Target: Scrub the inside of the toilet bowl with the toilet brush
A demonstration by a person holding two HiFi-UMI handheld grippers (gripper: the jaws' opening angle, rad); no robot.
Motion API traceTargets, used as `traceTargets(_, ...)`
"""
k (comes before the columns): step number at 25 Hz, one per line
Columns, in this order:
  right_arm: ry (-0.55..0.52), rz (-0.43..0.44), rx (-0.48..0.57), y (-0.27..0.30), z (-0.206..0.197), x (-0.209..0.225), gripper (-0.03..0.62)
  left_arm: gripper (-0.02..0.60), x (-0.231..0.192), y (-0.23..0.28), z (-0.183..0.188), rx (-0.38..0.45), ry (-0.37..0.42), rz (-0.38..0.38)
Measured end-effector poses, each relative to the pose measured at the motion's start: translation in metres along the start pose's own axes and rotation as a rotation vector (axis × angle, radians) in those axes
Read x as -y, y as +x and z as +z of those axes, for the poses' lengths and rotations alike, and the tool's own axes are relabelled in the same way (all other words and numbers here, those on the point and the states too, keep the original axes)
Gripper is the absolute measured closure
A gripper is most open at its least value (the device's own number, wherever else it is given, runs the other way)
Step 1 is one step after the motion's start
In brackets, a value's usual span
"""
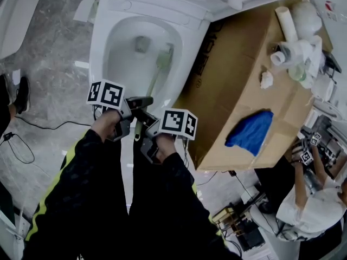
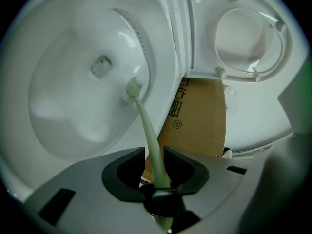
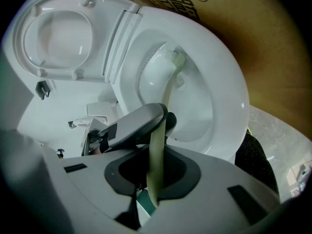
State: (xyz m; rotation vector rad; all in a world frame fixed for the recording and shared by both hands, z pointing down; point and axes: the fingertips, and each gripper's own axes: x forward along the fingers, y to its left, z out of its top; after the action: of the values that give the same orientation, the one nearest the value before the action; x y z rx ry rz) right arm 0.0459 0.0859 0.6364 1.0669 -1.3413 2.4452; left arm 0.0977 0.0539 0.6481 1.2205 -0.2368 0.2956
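the toilet brush (image 1: pixel 164 59) is already down in the toilet bowl (image 1: pixel 123 52), its pale green head pressed to the right inner wall just under the rim, with the long handle slanting back toward me. in the left gripper view the bristles (image 2: pixel 134 87) look to be touching the porcelain, well up from the drain at the bottom.

both tongs are clamped narrow on that handle: the left gripper (image 1: pixel 140 103) grips it farther along, toward the bowl, and the right gripper (image 1: pixel 145 128) grips it nearer the handle's end, just behind the left one. the right gripper view shows the handle (image 3: pixel 156 155) running up between its jaws and past the other gripper.

so i judge the scrubbing is under way, with the grasp and reach done. i see no foam or marks, so i can't tell how much wall is covered; the left side, far side and bottom look left to do.

the seat (image 2: pixel 249 35) is up, and a cardboard box (image 1: pixel 244 85) stands right of the toilet.
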Motion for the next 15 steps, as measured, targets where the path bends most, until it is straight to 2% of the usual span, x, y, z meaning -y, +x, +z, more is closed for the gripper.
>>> traceTargets(8,-0.024,-0.022,-0.07,0.0,-0.008,0.001,0.54,0.468,-0.001,-0.004,-0.005,0.029,-0.049,-0.028)
traceTargets(15,-0.029,-0.02,-0.133,-0.015,-0.004,-0.021,0.539,0.471,0.023,-0.013,0.003,0.079,-0.059,-0.039)
